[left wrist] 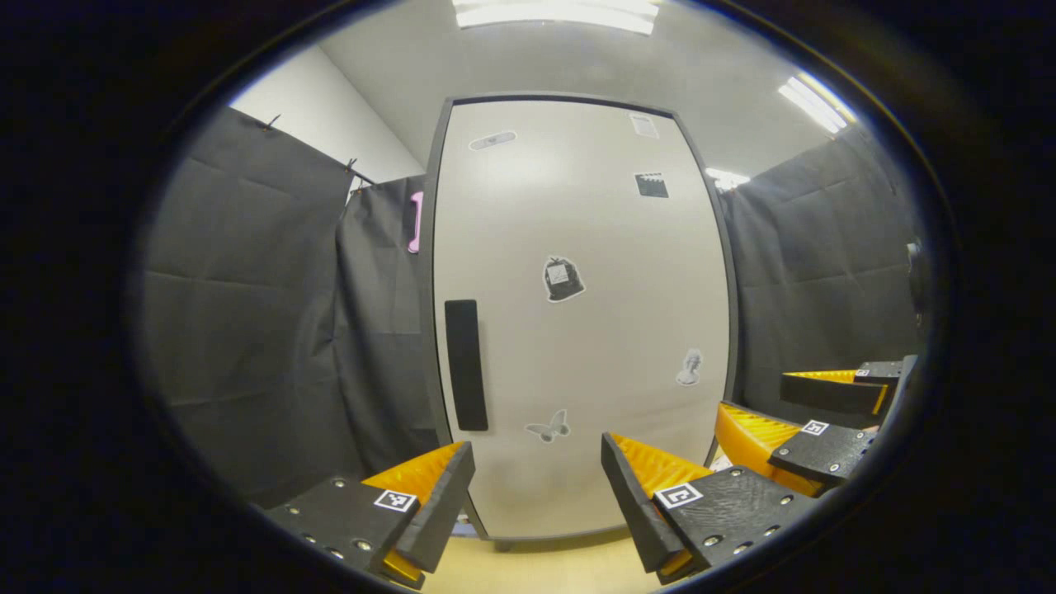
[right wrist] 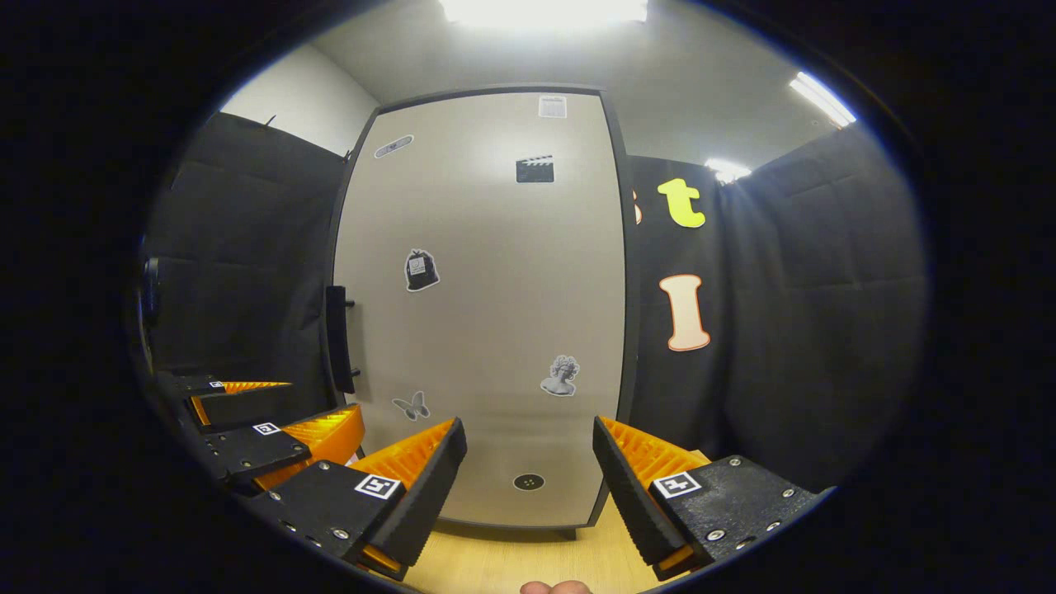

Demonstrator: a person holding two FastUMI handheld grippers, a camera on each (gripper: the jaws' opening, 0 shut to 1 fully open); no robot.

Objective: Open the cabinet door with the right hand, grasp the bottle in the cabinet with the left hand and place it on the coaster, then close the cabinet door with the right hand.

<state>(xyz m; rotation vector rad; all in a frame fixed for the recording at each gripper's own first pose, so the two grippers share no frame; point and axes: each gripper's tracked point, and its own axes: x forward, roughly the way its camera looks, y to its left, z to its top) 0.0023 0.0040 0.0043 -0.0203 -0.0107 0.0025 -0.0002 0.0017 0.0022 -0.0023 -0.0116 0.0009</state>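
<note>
While the cabinet door stands closed, this is how your space lies, left to right:

Left wall: black cloth hangs beside the cabinet's handle edge; in the left gripper view a strip of it shows between the cabinet and the booth's corner.
Left tool (left wrist: 536,478): released, fingers spread wide with nothing between them; it points straight at the lower part of the door, apart from it. In the right gripper view you see it (right wrist: 272,412) off to your left, near the handle side.
Handle (left wrist: 466,365): a dark upright bar on the door's left edge, standing off the panel on two short posts, as the right gripper view (right wrist: 338,338) shows. Neither tool touches it.
Cabinet door (left wrist: 577,330): pale and flat, with a dark frame and several small stickers; it sits flush in the frame on all sides.
Cabinet contents: hidden behind the door, so you cannot tell where the bottle stands.
Right tool (right wrist: 528,470): released, fingers wide apart and holding nothing, aimed at the door's lower middle. In the left gripper view it (left wrist: 825,412) sits low at the right.
Counter (right wrist: 528,565): a light wooden surface runs from under the cabinet's bottom edge toward you.
Right wall: black cloth close beside the cabinet's right edge.
</note>
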